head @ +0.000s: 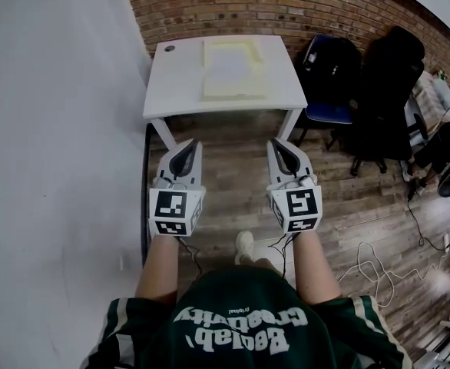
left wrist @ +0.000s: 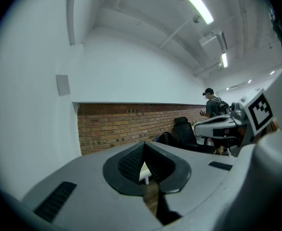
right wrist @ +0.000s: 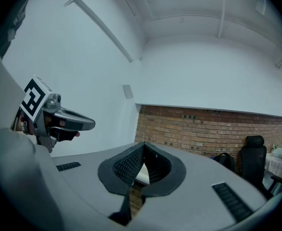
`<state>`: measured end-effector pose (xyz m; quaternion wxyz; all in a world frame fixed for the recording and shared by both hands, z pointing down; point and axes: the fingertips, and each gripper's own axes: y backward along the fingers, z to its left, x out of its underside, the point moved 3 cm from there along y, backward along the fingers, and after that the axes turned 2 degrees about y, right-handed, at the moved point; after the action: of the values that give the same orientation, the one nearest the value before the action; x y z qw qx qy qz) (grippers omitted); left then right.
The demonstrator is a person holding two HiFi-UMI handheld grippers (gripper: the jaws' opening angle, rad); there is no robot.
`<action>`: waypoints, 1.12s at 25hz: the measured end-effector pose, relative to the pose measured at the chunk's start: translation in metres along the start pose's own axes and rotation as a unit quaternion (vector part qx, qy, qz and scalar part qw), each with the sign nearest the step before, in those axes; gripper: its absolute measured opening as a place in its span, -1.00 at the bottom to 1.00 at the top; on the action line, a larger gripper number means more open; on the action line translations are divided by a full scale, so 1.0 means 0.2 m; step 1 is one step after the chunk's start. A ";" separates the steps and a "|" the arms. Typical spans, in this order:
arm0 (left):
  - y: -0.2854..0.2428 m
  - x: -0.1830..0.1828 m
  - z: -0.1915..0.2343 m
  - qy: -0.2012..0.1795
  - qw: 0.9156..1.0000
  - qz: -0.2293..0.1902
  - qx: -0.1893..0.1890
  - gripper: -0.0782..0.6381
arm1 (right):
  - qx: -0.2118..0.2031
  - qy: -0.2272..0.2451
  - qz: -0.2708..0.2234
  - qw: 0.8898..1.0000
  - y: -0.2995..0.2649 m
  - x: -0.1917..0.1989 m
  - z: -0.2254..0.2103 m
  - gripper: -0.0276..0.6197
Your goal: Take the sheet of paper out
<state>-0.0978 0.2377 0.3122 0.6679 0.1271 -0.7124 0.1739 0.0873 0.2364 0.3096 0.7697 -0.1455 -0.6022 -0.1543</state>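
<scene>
We hold our left gripper [head: 188, 146] and right gripper [head: 277, 146] side by side, each with jaws closed together on nothing, while well ahead of both tips the sheet of paper [head: 226, 66] lies on a pale yellow holder [head: 260, 74] atop the white table [head: 171, 91].

The room was evenly lit by ceiling strip lights [left wrist: 195, 5]; shadows were soft, and strong fisheye bending with dark vignetting was seen at edges.
</scene>
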 end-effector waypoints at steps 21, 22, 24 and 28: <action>-0.63 0.00 -0.06 -0.008 1.000 0.018 -0.011 -0.78 | -0.021 -0.025 -0.008 0.999 -0.40 0.16 -0.44 -0.93; -0.64 0.01 -0.06 -0.008 1.000 0.021 -0.011 -0.78 | -0.022 -0.026 -0.007 0.999 -0.41 0.17 -0.44 -0.93; -0.66 0.02 -0.03 -0.006 1.000 0.026 -0.013 -0.78 | -0.027 -0.028 -0.004 0.999 -0.45 0.18 -0.44 -0.93; -0.73 0.04 0.03 -0.002 0.999 0.030 -0.016 -0.78 | -0.033 -0.031 0.006 0.999 -0.55 0.21 -0.44 -0.93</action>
<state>-0.0443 0.1037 0.3316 0.6631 0.0956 -0.7198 0.1819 0.1290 0.0982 0.3341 0.7464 -0.1793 -0.6193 -0.1649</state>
